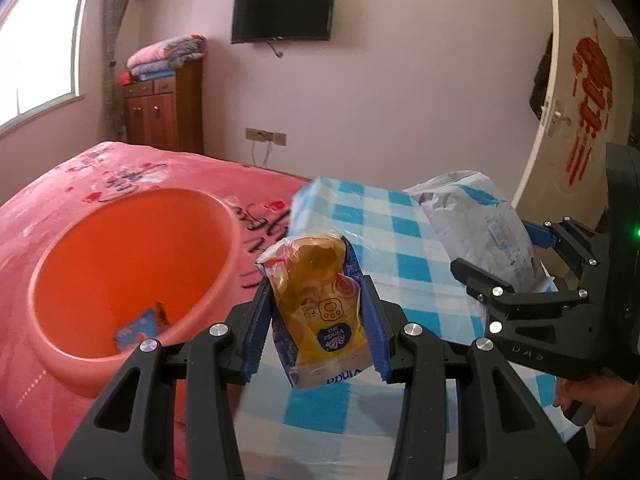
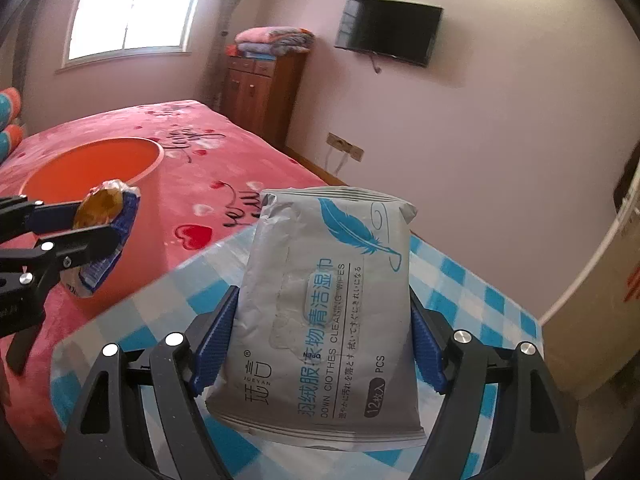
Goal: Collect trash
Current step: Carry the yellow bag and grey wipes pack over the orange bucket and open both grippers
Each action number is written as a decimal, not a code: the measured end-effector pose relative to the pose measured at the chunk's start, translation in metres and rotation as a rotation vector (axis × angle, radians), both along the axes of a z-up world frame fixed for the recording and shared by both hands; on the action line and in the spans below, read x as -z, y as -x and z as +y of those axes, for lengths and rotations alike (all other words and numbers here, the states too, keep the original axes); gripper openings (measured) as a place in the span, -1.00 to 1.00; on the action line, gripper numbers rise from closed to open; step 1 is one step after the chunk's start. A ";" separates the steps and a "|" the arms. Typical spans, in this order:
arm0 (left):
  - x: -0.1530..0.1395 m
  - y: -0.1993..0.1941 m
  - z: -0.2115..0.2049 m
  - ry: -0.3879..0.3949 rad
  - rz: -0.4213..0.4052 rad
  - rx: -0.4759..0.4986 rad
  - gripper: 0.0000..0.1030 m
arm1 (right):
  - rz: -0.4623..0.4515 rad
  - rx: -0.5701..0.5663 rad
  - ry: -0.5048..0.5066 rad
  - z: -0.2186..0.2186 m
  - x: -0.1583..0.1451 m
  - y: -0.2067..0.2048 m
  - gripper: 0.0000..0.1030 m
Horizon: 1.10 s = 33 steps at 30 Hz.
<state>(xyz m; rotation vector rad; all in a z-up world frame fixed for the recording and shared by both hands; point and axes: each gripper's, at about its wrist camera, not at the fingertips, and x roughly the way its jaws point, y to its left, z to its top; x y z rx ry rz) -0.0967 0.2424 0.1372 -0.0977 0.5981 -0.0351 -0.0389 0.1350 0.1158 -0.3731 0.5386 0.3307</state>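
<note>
- The left gripper (image 1: 318, 312) has its blue ribbed pads (image 1: 256, 328) closed narrowly on a small yellow tissue pack (image 1: 320, 312), one pad against each long edge, so the pack is pinched and held clear of the bedding.
- The right gripper (image 2: 322, 320) stands much wider, its pads (image 2: 216, 340) pressed on either side of a grey wet-wipes pouch (image 2: 328, 312), gripping it across its width.
- The tissue pack's long axis runs along the left fingers, its crumpled clear end pointing away from the camera toward the far wall; its printed label reads upside down in the left wrist view.
- The pouch also lies lengthwise along the right fingers, its crimped top edge with the blue feather print pointing away and its printed face turned up to the camera.
- Both grippers tilt downward over a blue-and-white checked cloth (image 1: 400, 232), side by side and apart, the right one seen at the right edge of the left view with a hand (image 1: 596, 396) on its grip.
- An orange bin (image 1: 132, 272) rests on the pink bedspread (image 1: 100, 168) just left of the left gripper; some wrappers lie at its bottom.
</note>
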 end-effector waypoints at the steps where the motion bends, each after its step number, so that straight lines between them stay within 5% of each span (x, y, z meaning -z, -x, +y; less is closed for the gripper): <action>1: -0.002 0.001 0.003 -0.001 -0.004 -0.008 -0.13 | -0.004 -0.008 0.001 0.004 -0.002 0.000 0.49; 33: -0.010 -0.003 0.133 -0.008 -0.025 -0.301 -0.13 | -0.053 -0.312 0.059 0.160 -0.033 -0.012 0.49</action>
